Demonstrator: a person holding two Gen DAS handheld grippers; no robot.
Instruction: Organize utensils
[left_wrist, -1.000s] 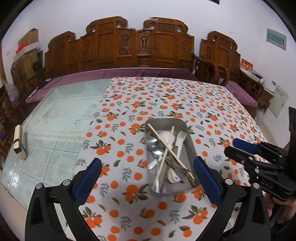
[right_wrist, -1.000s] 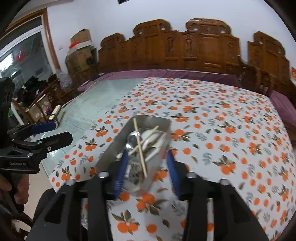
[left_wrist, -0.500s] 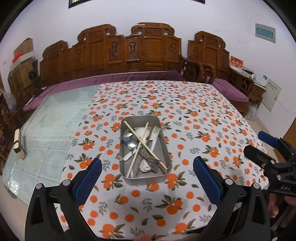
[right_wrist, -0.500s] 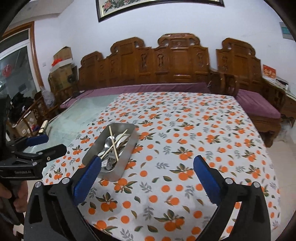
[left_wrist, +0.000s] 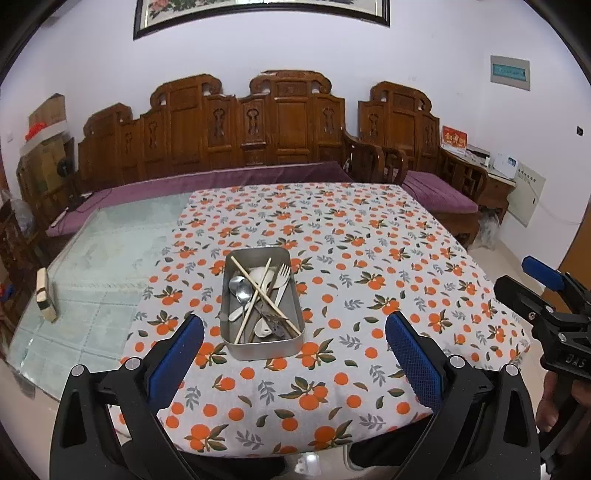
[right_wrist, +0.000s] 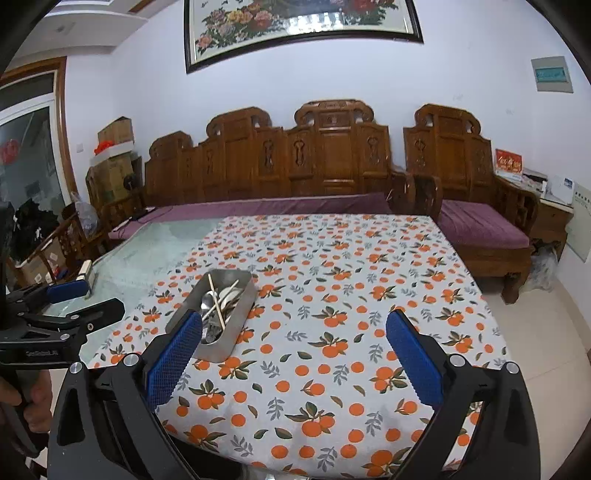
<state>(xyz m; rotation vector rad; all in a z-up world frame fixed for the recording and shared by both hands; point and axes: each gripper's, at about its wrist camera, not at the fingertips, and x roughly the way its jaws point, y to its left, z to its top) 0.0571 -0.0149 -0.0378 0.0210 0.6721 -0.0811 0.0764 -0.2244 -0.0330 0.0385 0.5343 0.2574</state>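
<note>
A shiny metal box tray (left_wrist: 263, 306) sits on the white tablecloth with orange fruits (left_wrist: 332, 258), near the front edge of the table. All the eating things lie inside the tray in one mixed heap: long wooden chopsticks (left_wrist: 264, 295) crossed over each other, a silver metal spoon (left_wrist: 242, 290), a pale white fork (left_wrist: 282, 277) and a white spoon (left_wrist: 262, 326). Nothing lies loose on the cloth, so I think the gathering part is done and everything is in its home. The heap is messy, so if sorting by kind was wanted, that part is left. The left gripper with blue pads (left_wrist: 293, 354) is spread wide and holds nothing, and it hangs near the front edge of the table, with the tray in line between its fingers but farther off. The right gripper with blue pads (right_wrist: 293, 358) is also spread wide and holds nothing, and the tray is off to its left side. Both look like they are resting away from the tray
</note>
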